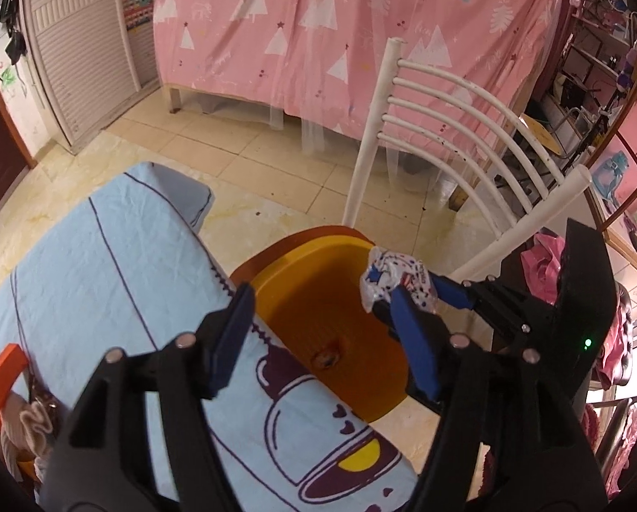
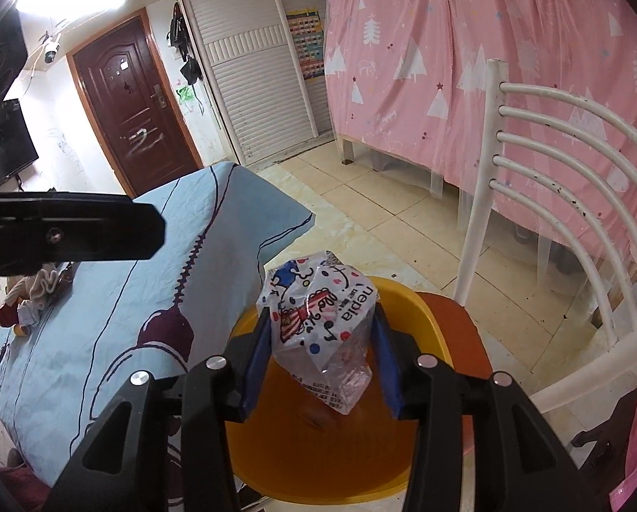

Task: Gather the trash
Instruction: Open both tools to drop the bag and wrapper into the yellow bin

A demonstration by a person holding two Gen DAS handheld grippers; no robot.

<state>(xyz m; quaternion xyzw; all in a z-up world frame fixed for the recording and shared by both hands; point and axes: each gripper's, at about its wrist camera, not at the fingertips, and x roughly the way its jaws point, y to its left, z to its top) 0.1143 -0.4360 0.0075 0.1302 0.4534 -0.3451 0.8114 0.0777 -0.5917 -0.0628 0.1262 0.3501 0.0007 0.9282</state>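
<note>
A yellow plastic basin (image 1: 340, 298) (image 2: 327, 461) sits on the orange seat of a white chair. My right gripper (image 2: 322, 333) is shut on a crumpled printed plastic wrapper (image 2: 322, 315) and holds it above the basin; the left wrist view shows the gripper (image 1: 408, 290) and the wrapper (image 1: 387, 275) at the basin's far right rim. A small piece of trash (image 1: 329, 357) lies on the basin floor. My left gripper (image 1: 322, 337) is open and empty over the basin's left edge, beside the table.
A table with a light blue printed cloth (image 1: 105, 264) (image 2: 126, 264) stands left of the chair. Cloth items and an orange object (image 1: 2, 375) lie on it. The white chair back (image 1: 468, 136) rises behind the basin. A pink curtain (image 2: 489, 64) hangs beyond.
</note>
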